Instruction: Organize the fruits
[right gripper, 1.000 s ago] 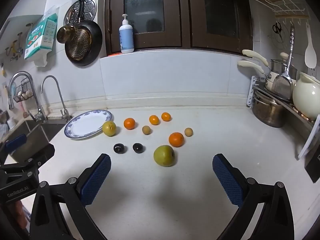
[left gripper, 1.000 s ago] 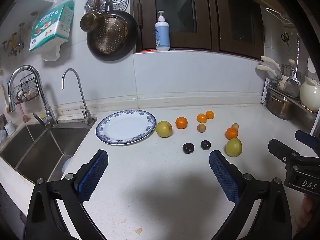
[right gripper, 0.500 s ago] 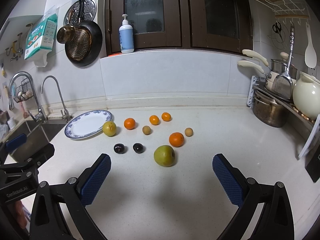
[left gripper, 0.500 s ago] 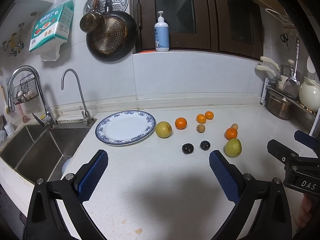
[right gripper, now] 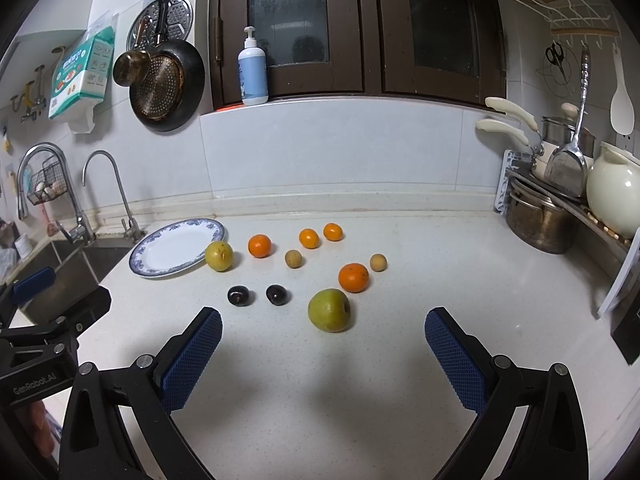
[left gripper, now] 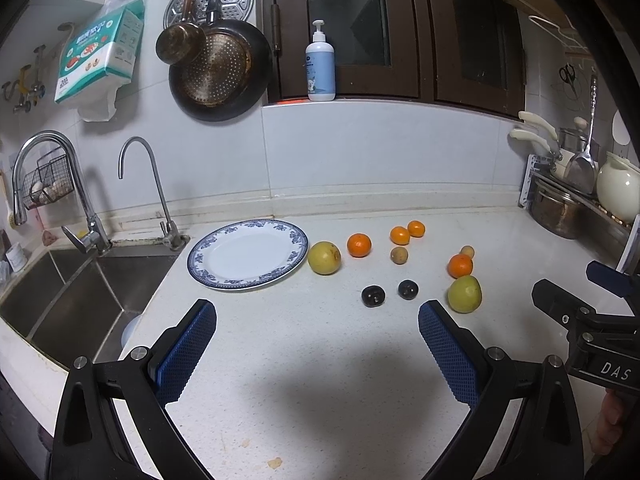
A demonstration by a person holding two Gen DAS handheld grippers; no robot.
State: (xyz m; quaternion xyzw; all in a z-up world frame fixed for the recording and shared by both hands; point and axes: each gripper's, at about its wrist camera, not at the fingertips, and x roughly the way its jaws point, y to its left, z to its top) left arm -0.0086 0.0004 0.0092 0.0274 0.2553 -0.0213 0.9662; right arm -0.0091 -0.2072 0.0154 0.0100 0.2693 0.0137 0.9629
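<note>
A blue-rimmed white plate (left gripper: pixel 248 254) (right gripper: pixel 176 248) lies empty on the white counter beside the sink. To its right lie a yellow pear (left gripper: pixel 324 258) (right gripper: pixel 219 256), a green pear (left gripper: pixel 464 294) (right gripper: pixel 329 310), several oranges (left gripper: pixel 359 245) (right gripper: pixel 353 277), two dark plums (left gripper: pixel 373 295) (right gripper: pixel 240 295) and two small brown fruits (left gripper: pixel 399 255) (right gripper: pixel 293 259). My left gripper (left gripper: pixel 318 346) is open and empty, short of the fruits. My right gripper (right gripper: pixel 323 354) is open and empty, just short of the green pear.
A steel sink (left gripper: pixel 60 300) with two taps (left gripper: pixel 160 200) is at the left. A pot rack with pots (right gripper: pixel 540 216) and a cream kettle (right gripper: pixel 614 196) stands at the right. A pan (left gripper: pixel 220 72) hangs on the wall; a soap bottle (left gripper: pixel 320 68) stands on the sill.
Both grippers have shifted only slightly; the view has crept a little. The fruits and the plate have not moved.
</note>
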